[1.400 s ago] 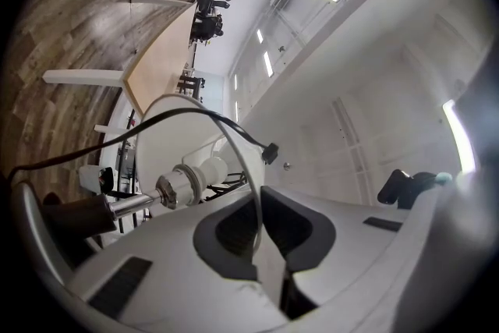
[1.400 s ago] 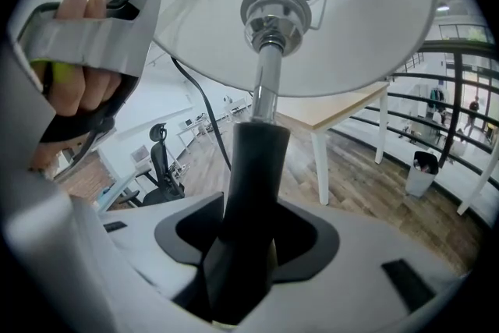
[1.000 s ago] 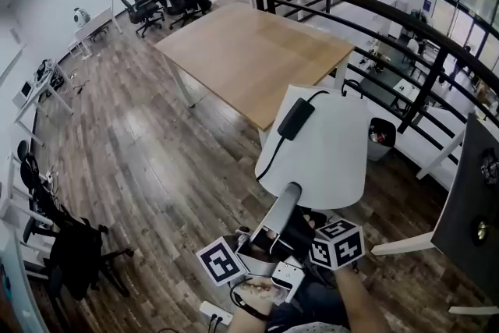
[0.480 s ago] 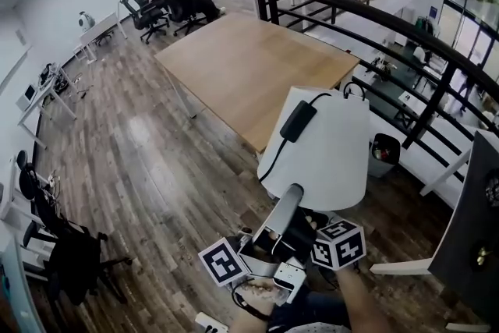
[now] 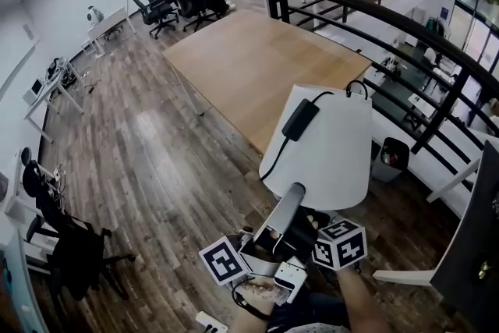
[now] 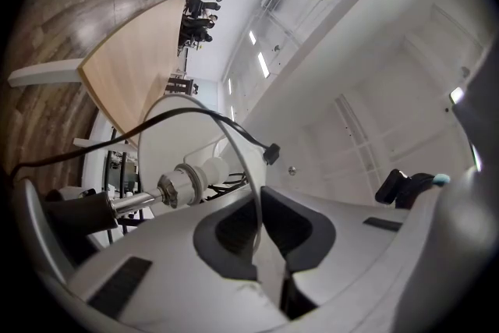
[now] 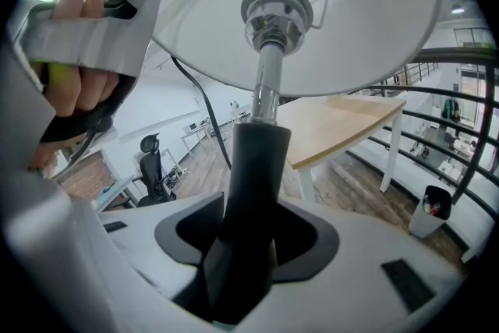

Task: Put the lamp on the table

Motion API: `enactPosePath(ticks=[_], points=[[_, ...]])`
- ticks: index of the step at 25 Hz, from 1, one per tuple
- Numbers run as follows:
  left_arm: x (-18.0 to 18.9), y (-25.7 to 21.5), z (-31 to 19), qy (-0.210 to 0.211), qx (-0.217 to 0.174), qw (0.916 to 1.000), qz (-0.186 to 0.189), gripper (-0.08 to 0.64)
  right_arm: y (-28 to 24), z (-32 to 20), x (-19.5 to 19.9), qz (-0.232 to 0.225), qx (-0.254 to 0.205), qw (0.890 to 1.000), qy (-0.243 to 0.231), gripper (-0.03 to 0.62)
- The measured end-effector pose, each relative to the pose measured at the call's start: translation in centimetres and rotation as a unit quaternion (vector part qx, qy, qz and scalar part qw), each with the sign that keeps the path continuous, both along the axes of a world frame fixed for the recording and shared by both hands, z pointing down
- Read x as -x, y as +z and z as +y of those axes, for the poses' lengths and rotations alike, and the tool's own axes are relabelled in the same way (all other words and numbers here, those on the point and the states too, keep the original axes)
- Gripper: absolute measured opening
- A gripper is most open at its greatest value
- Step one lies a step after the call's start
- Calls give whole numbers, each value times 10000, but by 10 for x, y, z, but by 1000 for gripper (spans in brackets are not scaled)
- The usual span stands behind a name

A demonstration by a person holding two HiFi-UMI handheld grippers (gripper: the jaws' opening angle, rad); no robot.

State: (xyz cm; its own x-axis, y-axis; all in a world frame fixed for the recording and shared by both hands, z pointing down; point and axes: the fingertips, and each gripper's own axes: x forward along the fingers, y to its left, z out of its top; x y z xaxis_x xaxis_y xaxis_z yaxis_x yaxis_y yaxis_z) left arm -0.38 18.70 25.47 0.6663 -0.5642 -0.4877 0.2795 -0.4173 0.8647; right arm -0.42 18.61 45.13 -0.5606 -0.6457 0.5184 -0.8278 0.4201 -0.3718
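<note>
Two steps remain, likely: reach the tabletop (image 5: 257, 66), upper centre, and stand the lamp (image 5: 323, 148), now held at lower centre, well inside its edge, kept steady. Left gripper (image 6: 261, 222) angles up, jaws clamped on the shade rim (image 6: 234, 144); right gripper (image 7: 249, 199) tilts down, jaws gripping the stem (image 7: 263, 86).

We're looking at two matching units. The left hand-held gripper (image 6: 259, 234) and the right hand-held gripper (image 7: 245, 246) are both showing pale grey moulded shells, dark grey scooped pads (image 7: 308, 242) and black rectangular insets (image 7: 403, 282) on the flanks. Each is carrying a white cube of black square markers: left cube (image 5: 222, 261), right cube (image 5: 340, 243).
</note>
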Motion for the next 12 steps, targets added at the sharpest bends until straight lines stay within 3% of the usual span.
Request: enactPosePath(ticks=[12], points=[[-12,11,-71,191,57,9998,22,26,11,-69,-13,26,66,9998,195,206]])
